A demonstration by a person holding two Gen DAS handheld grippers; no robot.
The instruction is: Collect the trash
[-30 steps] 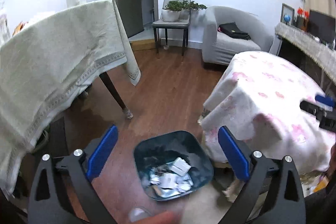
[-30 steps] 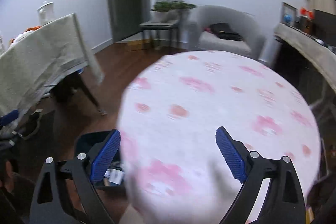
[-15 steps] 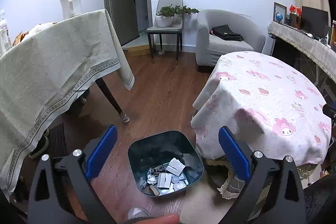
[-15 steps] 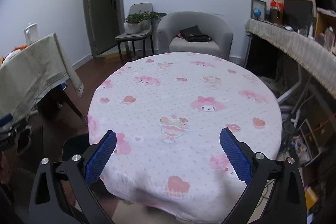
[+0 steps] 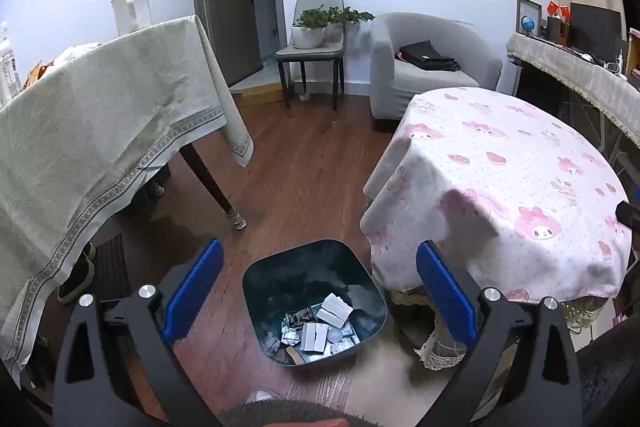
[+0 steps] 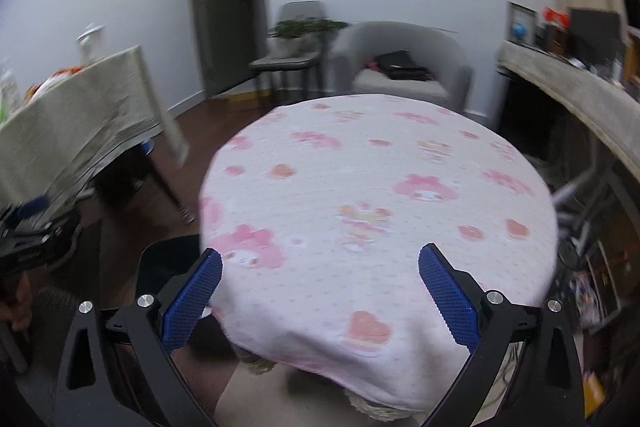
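Both grippers, left [image 5: 318, 283] & right [image 6: 320, 285], spread wide, empty. Risk: trash bin [image 5: 280, 275] sits near table [image 6: 380, 187] edge w/ hanging cloth; a careless swing could snag cloth or tip bin.

Left gripper [image 5: 319, 275]: we held it angled downward, blue pads spread wide, nothing between them. Right gripper [image 6: 320, 277]: we held it likewise tilted down, jaws wide apart, nothing gripped.
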